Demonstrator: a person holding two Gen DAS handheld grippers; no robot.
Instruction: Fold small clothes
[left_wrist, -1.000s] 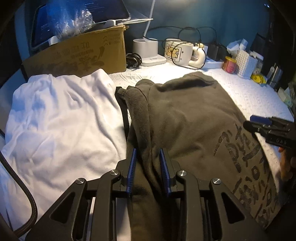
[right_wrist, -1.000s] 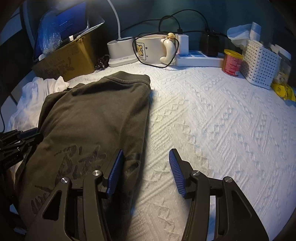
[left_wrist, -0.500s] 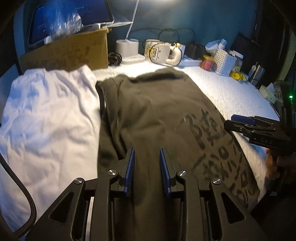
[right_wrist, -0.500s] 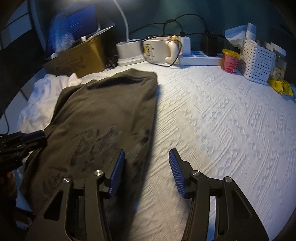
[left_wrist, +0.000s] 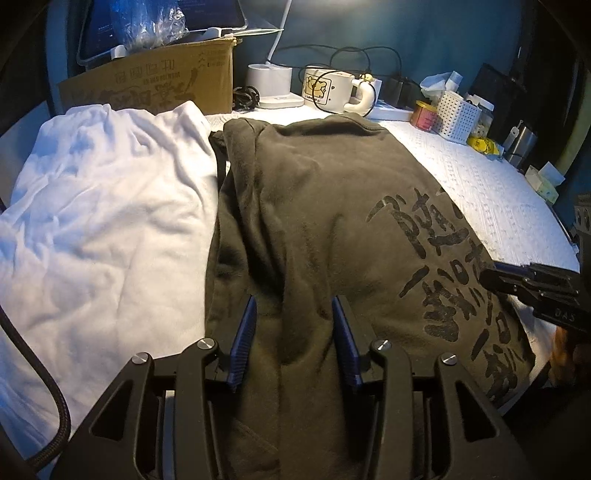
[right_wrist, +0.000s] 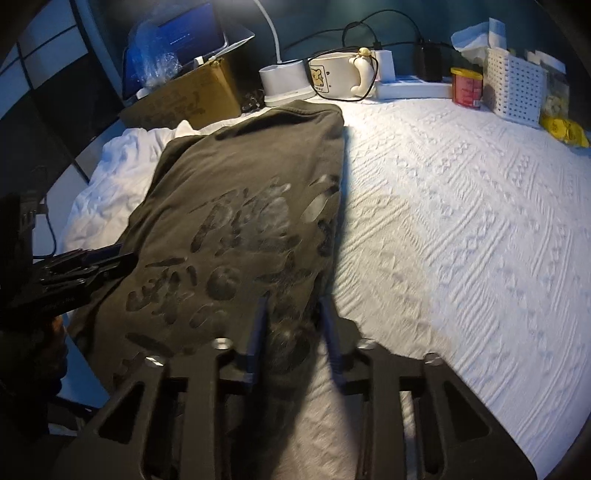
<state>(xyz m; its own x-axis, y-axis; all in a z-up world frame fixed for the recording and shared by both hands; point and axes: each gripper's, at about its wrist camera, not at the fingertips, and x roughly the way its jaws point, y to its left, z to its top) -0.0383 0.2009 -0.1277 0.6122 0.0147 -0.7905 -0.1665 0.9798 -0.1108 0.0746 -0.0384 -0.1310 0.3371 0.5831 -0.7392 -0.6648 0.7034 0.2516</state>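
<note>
Dark garment: an olive-brown shirt (left_wrist: 332, 206) of soft, faintly fuzzy knit, folded into a long slab with rounded edges, cracked black printed characters on its top face. It lies lengthwise on the bedspread, running away from me toward the far clutter.
White garment: a crumpled white cloth (left_wrist: 103, 221), thin and creased, just beside the dark shirt on its left, edges touching.
My left gripper (left_wrist: 293, 314): my blue ribbed fingers (left_wrist: 243, 332) have just been opening and stand apart, a raised fold of the shirt's near end between them; the pads do not press it.
My right gripper (right_wrist: 293, 317): my fingers have just been closing to a narrow gap over the shirt's near right corner; the view is blurred, so I cannot tell whether the pads pinch the cloth.
Surface: a white bedspread (right_wrist: 461, 229) quilted in raised diamond and zigzag ridges.
Room: dim, dark teal wall behind, black cables looping along it.
Cardboard box (left_wrist: 155, 85): brown, printed, holding crinkled clear plastic and a propped screen.
Mug (left_wrist: 325, 92): cream, glossy, thick curved handle, a cable draped over it.
White basket (right_wrist: 513, 88): perforated plastic; contents unclear.
Red tin (right_wrist: 466, 86): round, beside the basket.
</note>
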